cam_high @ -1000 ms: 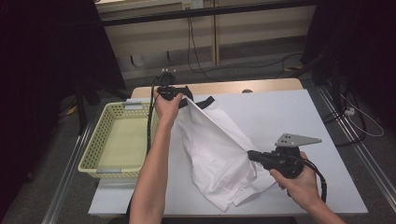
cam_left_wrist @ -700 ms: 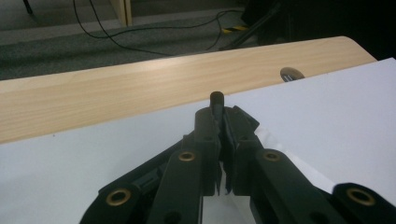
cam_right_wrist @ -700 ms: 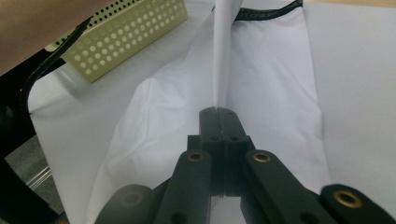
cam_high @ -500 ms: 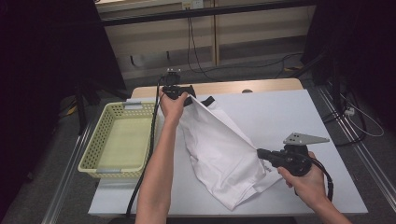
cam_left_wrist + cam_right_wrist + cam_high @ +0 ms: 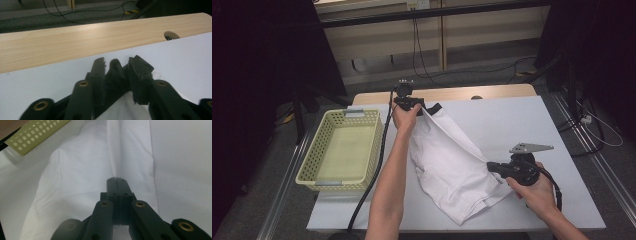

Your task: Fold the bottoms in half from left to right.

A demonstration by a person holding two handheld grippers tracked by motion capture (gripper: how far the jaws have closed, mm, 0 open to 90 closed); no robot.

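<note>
white garment with black collar on counter: left hand-held gripper pinches collar, right hand-held gripper clamped on side edge; yellow basket beside

Lab/recording bay: black curtains around white worktop, cables on floor beyond left tongs.
</note>
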